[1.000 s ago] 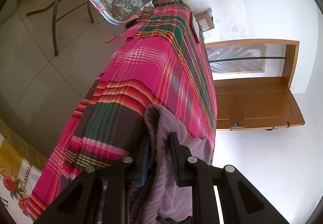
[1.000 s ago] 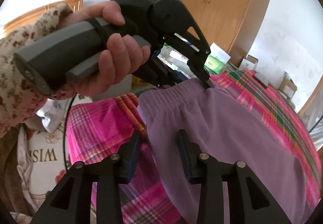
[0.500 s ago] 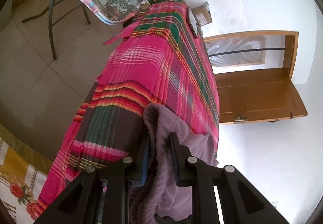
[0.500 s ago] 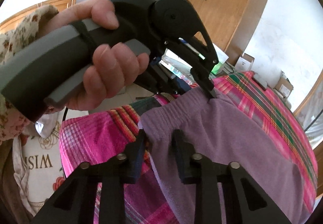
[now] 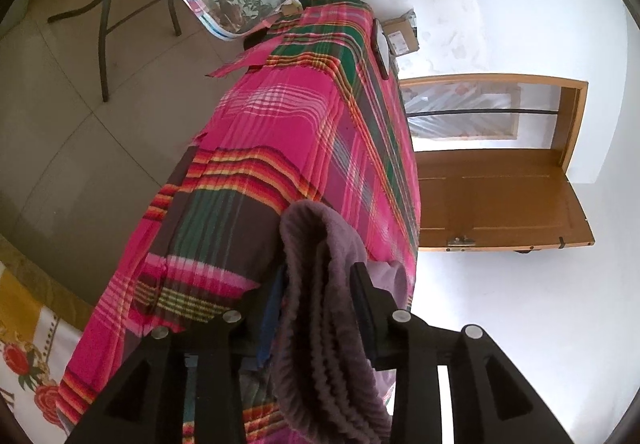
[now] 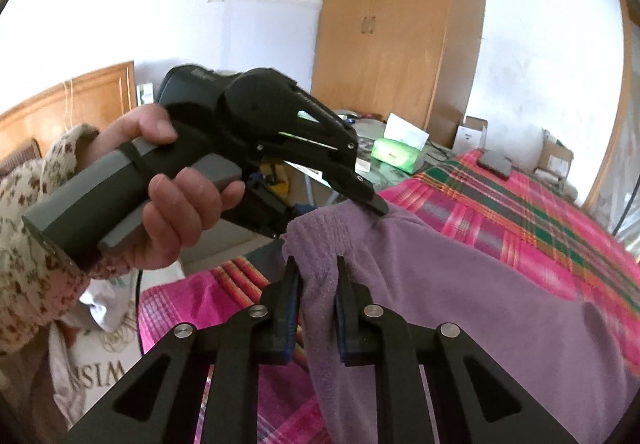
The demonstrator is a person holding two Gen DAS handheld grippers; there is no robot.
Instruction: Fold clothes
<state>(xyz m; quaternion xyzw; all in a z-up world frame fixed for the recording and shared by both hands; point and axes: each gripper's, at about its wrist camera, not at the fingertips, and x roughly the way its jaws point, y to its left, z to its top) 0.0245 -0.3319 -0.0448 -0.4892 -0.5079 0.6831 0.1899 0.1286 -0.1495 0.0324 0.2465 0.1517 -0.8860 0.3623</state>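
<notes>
I am holding the purple garment [image 6: 460, 308] by its waistband over the near end of the bed [image 6: 520, 212]. My right gripper [image 6: 318, 308] is closing on it; my left gripper [image 5: 316, 308] is opening around it. Folding is barely begun, I judge.

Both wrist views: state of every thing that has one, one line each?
purple garment: lying on the plaid sheet, waistband edge lifted, not yet folded
left tongs: opening, waistband fabric between the fingers
right tongs: closing on the waistband edge
plaid sheet: spread over the bed
wooden door: swung open
wardrobe: doors closed
green tissue pack: a tissue sticking up
</notes>
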